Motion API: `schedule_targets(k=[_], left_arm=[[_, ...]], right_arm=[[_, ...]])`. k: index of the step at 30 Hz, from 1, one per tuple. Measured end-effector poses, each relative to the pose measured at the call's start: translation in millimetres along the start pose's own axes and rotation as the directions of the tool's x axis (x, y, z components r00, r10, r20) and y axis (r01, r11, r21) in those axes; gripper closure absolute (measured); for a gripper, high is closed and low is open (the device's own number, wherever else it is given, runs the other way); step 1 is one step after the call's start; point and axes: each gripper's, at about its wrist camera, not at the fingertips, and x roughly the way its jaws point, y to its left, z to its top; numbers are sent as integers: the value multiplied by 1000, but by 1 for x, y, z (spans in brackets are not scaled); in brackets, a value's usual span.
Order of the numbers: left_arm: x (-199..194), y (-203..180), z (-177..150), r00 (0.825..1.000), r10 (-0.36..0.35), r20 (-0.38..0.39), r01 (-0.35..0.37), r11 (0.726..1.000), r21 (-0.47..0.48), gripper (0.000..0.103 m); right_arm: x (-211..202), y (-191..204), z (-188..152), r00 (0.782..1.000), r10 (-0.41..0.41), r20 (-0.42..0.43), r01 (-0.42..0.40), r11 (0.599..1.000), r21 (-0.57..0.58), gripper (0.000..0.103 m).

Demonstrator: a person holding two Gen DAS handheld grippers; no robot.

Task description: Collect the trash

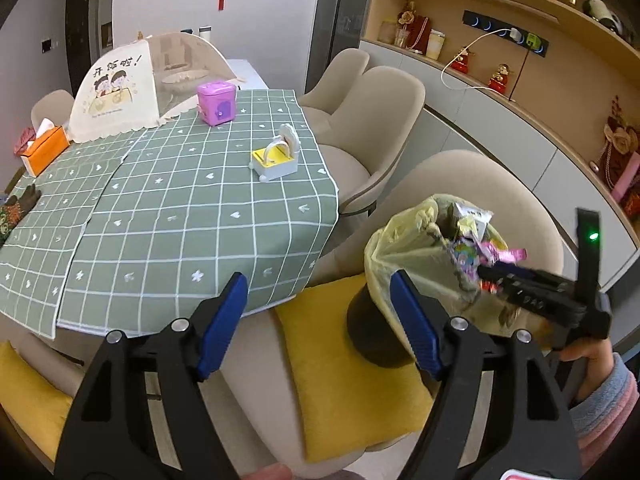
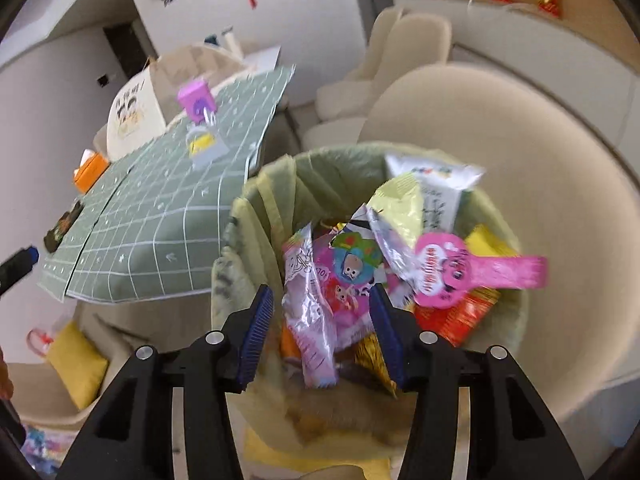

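A black trash bin [image 1: 370,330] lined with a pale yellow bag [image 1: 394,242] stands on the yellow cushion [image 1: 340,380] of a chair beside the table. In the right wrist view the bag [image 2: 256,216] is full of colourful snack wrappers [image 2: 348,276]. My right gripper [image 2: 322,332] is open, its blue pads either side of a pink and silver wrapper [image 2: 310,320] at the bin's mouth; it also shows in the left wrist view [image 1: 486,276] over the bin. My left gripper [image 1: 320,320] is open and empty, between the table edge and the bin.
A table with a green checked cloth [image 1: 160,208] carries a purple toy box [image 1: 216,103], a yellow and white toy [image 1: 276,160], a mesh food cover [image 1: 132,88] and an orange tissue box [image 1: 44,148]. Beige chairs [image 1: 372,120] stand along the table's right side. Shelves [image 1: 520,60] line the right wall.
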Motion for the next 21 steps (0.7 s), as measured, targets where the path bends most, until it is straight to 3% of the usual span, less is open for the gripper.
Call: schedule_targets(k=[4,9,15,21], left_arm=[[-26,2,-16,999,10,38,-10,1000,17,33],[-59,-10,-39,992,69,103,-76,995,64,33],[-96,-16,-77,979,126,162,-142,986,92,33],[-119,-13,-104,980,111,167,-126,989,81,33]], right_arm=[[-48,28,-18,996,4,94,-4,1000,0,56],[-95,69,-43,989,16,146,-15,1000,-8,56],[-128,112,-87,979,8,202,-2,999,-32,56],[-150,145,-124,966,-30,258,58,993,-104,56]])
